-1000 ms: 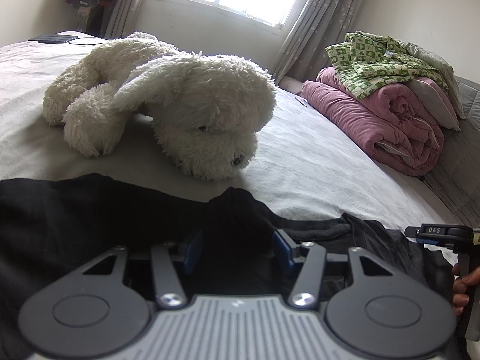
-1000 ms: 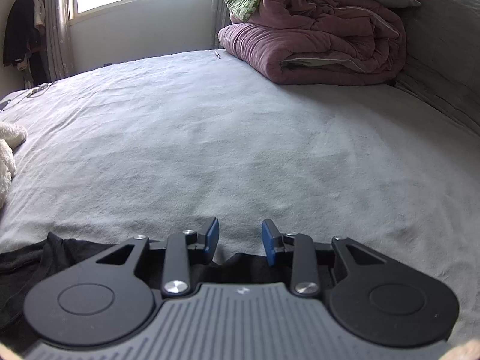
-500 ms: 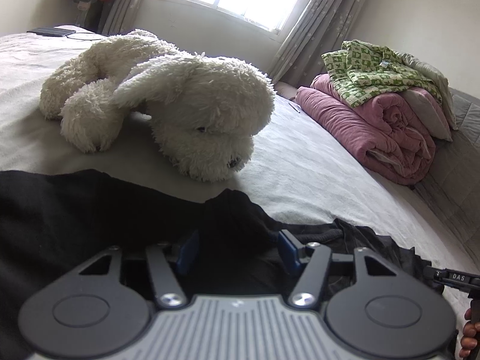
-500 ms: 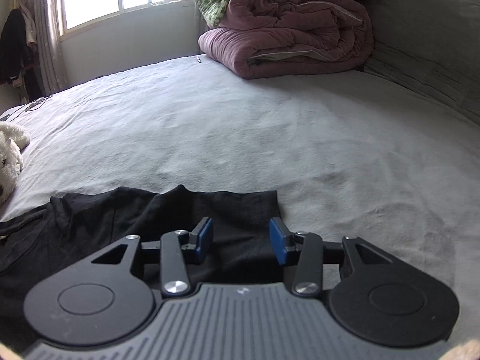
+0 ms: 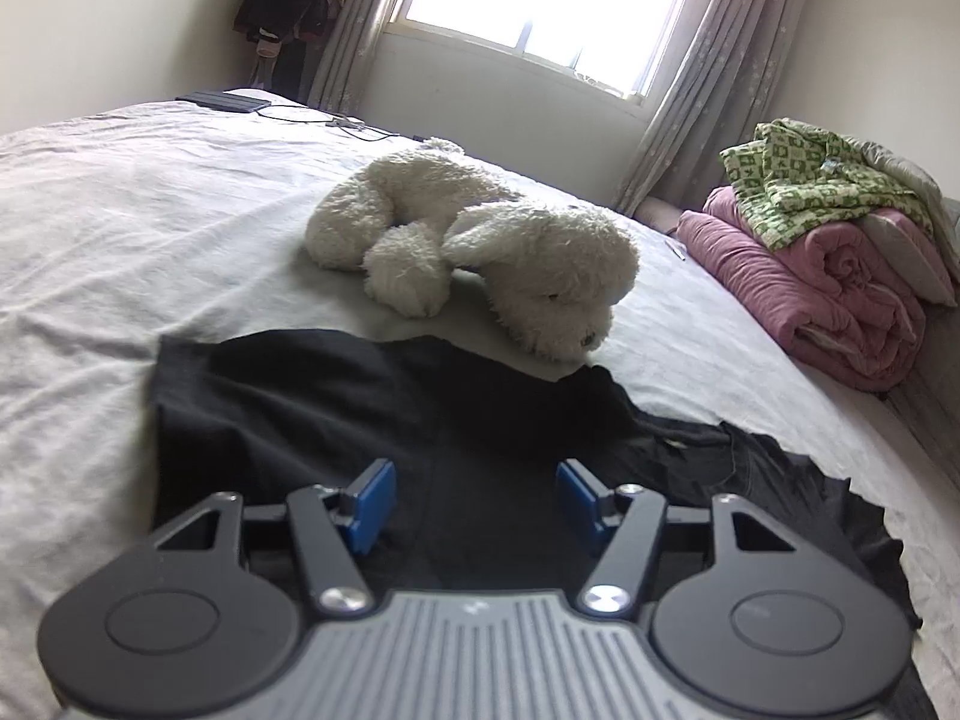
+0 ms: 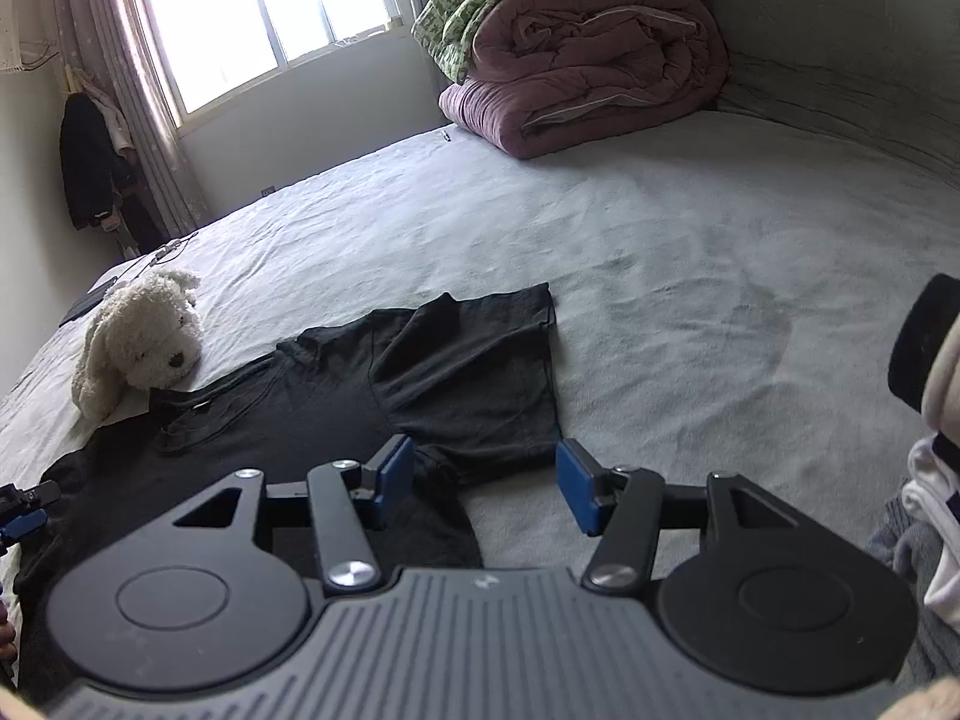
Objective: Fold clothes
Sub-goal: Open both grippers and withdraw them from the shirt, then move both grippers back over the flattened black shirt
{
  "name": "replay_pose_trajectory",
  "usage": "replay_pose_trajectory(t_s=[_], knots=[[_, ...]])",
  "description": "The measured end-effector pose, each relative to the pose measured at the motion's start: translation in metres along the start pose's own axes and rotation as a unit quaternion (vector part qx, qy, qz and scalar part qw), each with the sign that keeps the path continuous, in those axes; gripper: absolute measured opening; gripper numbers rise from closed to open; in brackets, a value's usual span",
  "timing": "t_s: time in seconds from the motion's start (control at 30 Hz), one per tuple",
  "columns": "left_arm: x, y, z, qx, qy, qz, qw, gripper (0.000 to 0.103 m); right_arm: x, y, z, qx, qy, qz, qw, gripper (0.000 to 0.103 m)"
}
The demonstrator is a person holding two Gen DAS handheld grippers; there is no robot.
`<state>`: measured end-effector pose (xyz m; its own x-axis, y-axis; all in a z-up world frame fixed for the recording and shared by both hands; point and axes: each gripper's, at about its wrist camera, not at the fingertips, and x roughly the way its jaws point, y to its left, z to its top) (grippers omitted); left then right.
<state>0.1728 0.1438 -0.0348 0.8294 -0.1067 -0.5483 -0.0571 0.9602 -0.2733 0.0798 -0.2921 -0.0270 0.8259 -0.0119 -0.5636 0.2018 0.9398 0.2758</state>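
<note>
A black T-shirt (image 6: pixel 336 402) lies spread on the grey bed sheet, collar toward the plush dog, one sleeve (image 6: pixel 480 372) flat to the right. In the left wrist view the same T-shirt (image 5: pixel 372 402) fills the foreground. My left gripper (image 5: pixel 474 501) hovers open above the shirt, nothing between its blue pads. My right gripper (image 6: pixel 486 483) is open too, raised over the shirt's right edge beside the sleeve. The left gripper's tip (image 6: pixel 24 507) shows at the left edge of the right wrist view.
A white plush dog (image 5: pixel 480 252) lies just beyond the shirt's collar. Folded pink quilts (image 6: pixel 588 66) with a green patterned cloth (image 5: pixel 822 180) are stacked at the bed's far side. Bare sheet (image 6: pixel 720 276) stretches right of the shirt. A person's sleeve (image 6: pixel 930 420) shows at right.
Both grippers have lifted and pulled back from the shirt, and their jaws have spread wider. The shirt now lies flat on the bed, with far more of it in view.
</note>
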Motion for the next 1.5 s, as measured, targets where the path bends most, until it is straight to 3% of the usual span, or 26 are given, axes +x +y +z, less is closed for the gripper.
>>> replay_pose_trajectory(t_s=[0.13,0.2,0.37,0.5,0.53,0.6,0.63,0.7,0.9,1.0,1.03,1.07,1.2,1.43,1.5], knots=[[-0.032,0.025,0.0,-0.013,0.024,0.049,0.9984,0.061,-0.014,0.001,-0.013,0.01,0.025,0.007,1.0,0.059],[-0.04,0.041,0.003,-0.051,0.046,0.059,0.9959,0.061,-0.019,0.002,-0.015,0.016,0.035,0.01,0.999,0.059],[-0.042,0.073,-0.005,-0.146,0.079,0.021,0.9859,0.055,-0.034,0.002,-0.014,0.022,0.045,0.03,0.998,0.059],[-0.031,0.086,-0.015,-0.208,0.068,0.004,0.9757,0.047,-0.035,0.004,-0.017,0.012,0.049,0.03,0.998,0.06],[-0.03,0.088,-0.016,-0.221,0.06,0.005,0.9733,0.042,-0.035,0.004,-0.019,0.008,0.052,0.028,0.998,0.06],[-0.028,0.09,-0.018,-0.239,0.06,0.01,0.969,0.023,-0.034,0.006,-0.021,-0.001,0.055,0.026,0.998,0.06],[-0.026,0.09,-0.018,-0.243,0.066,0.013,0.9678,0.004,-0.034,0.007,-0.022,-0.006,0.056,0.025,0.998,0.06],[-0.028,0.089,-0.02,-0.248,0.061,0.02,0.9666,0.004,-0.035,0.008,-0.024,-0.018,0.058,0.021,0.998,0.06],[-0.04,0.064,-0.02,-0.209,0.064,0.103,0.9704,0.005,-0.031,0.003,-0.028,-0.032,0.072,0.01,0.997,0.063],[-0.046,0.047,-0.015,-0.168,0.049,0.139,0.9747,0.021,-0.026,0.0,-0.03,-0.029,0.083,0.008,0.996,0.064],[-0.05,0.043,-0.015,-0.157,0.035,0.148,0.9758,0.036,-0.025,0.0,-0.03,-0.031,0.087,0.009,0.996,0.067],[-0.054,0.04,-0.014,-0.146,0.019,0.149,0.9777,0.04,-0.024,0.0,-0.031,-0.033,0.091,0.01,0.995,0.07],[-0.073,0.029,-0.016,-0.1,-0.042,0.101,0.989,0.04,-0.022,0.005,-0.038,-0.052,0.092,0.021,0.994,0.071],[-0.071,0.0,-0.06,-0.017,-0.039,0.019,0.9989,0.043,-0.019,0.026,-0.062,-0.128,0.057,0.088,0.986,0.071],[-0.07,-0.009,-0.073,0.007,-0.037,-0.004,0.9993,0.043,-0.019,0.027,-0.076,-0.165,0.052,0.088,0.981,0.071]])
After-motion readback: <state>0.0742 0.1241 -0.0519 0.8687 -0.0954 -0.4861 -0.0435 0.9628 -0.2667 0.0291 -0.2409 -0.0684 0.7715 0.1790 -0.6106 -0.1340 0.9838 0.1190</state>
